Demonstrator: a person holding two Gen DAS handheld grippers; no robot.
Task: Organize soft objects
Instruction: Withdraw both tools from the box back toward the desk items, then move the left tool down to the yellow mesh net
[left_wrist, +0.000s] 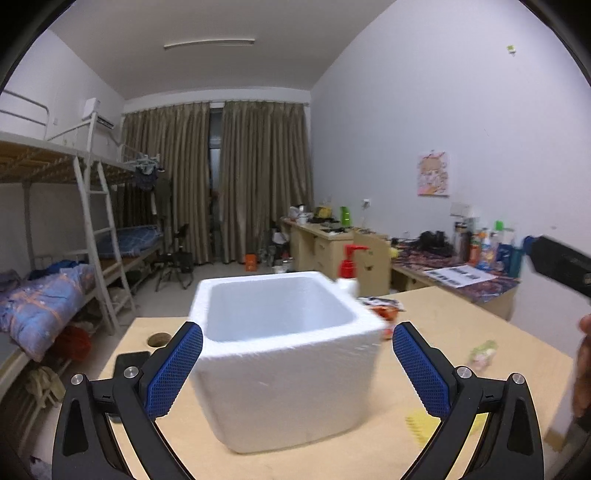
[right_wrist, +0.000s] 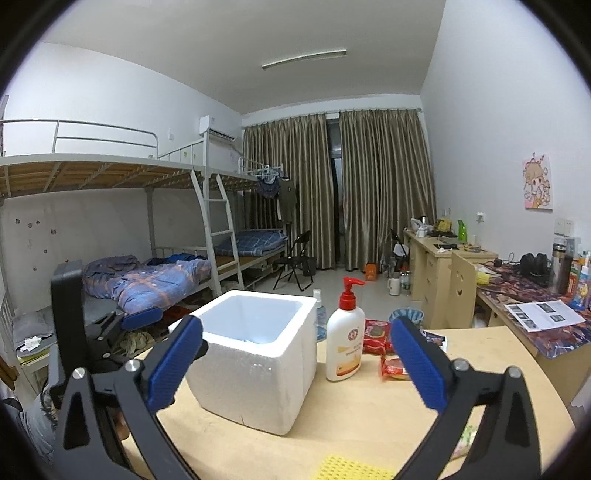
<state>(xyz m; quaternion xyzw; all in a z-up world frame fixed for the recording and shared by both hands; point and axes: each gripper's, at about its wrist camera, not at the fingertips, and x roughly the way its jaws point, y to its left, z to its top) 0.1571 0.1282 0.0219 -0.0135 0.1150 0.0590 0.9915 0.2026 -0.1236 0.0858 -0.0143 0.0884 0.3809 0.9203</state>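
Note:
A white foam box (left_wrist: 284, 354) stands open and empty on the wooden table (left_wrist: 480, 325). My left gripper (left_wrist: 297, 369) is open, its blue pads either side of the box's near wall, apart from it. In the right wrist view the box (right_wrist: 255, 354) sits left of centre and my right gripper (right_wrist: 295, 363) is open and empty above the table. A yellow textured sponge (right_wrist: 351, 469) lies at the near edge; it also shows in the left wrist view (left_wrist: 421, 424). A pale green-pink soft packet (left_wrist: 482, 352) lies to the right.
A white lotion bottle with red pump (right_wrist: 345, 332) stands right of the box, with red snack packets (right_wrist: 376, 336) behind it. A black phone (left_wrist: 129, 362) and a round hole (left_wrist: 159, 339) are on the table's left. Bunk beds stand left, desks right.

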